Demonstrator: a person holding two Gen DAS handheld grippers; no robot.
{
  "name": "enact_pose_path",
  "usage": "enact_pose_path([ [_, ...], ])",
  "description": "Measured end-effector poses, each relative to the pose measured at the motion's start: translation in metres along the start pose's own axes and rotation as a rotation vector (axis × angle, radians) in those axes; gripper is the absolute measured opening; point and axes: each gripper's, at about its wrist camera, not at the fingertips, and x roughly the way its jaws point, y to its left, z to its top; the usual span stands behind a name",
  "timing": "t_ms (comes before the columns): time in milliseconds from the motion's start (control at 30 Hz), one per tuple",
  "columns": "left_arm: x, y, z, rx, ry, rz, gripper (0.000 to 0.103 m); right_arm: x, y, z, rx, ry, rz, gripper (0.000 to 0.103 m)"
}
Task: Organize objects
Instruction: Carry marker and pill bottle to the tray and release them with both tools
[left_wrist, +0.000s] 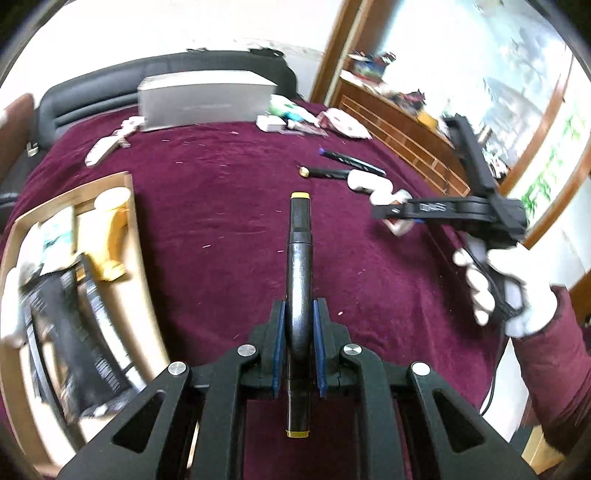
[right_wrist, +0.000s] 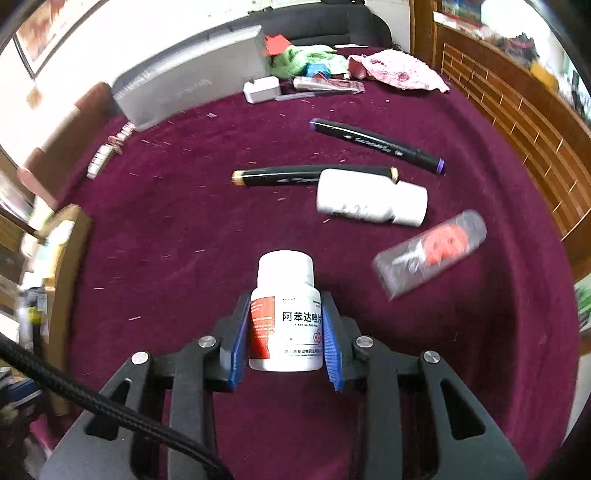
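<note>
Already black, yellow-capped marker (left_wrist: 300, 273); white, red-labelled bottle (right_wrist: 285, 314).

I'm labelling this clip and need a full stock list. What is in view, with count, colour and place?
marker: 1, black with yellow ends, clamped in left tool
pill bottle: 1, white with red label, between right tool's pads
loose markers: 2, black, on the cloth beyond the bottle
plain bottle: 1, white, lying beside the markers
packet: 1, clear with red contents, right of it
charger: 1, white, far side
box: 1, grey, far side
tray: 1, tan, left edge, holding items
cloth: 1, maroon, covering the surface
left tool: 1, black, blue pads
right tool: 1, black, blue pads
gloved hand: 1, white, holding the right tool
</note>
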Motion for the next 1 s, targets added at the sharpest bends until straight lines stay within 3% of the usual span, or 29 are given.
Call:
enact_pose_path([
  [133, -0.037, 0.025, -0.020, -0.055, -0.059, 0.055, 0.011, -0.022, 0.031, -0.013, -0.018, -0.011, 0.110, 0.032],
  [333, -0.080, 0.085, -0.050, -0.184, -0.100, 0.196, 0.012, -0.047, 0.120, -0.023, -0.134, -0.032, 0.278, 0.032],
  [533, -0.092, 0.134, -0.073, -0.264, -0.105, 0.299, 0.012, -0.025, 0.205, -0.034, -0.229, 0.025, 0.375, 0.033],
  [733, -0.076, 0.169, -0.082, -0.291, -0.067, 0.338, 0.012, 0.017, 0.264, -0.052, -0.289, 0.109, 0.383, 0.033],
  [1000, -0.057, 0.189, -0.080, -0.293, -0.037, 0.337, 0.012, 0.052, 0.294, -0.057, -0.349, 0.141, 0.300, 0.033],
])
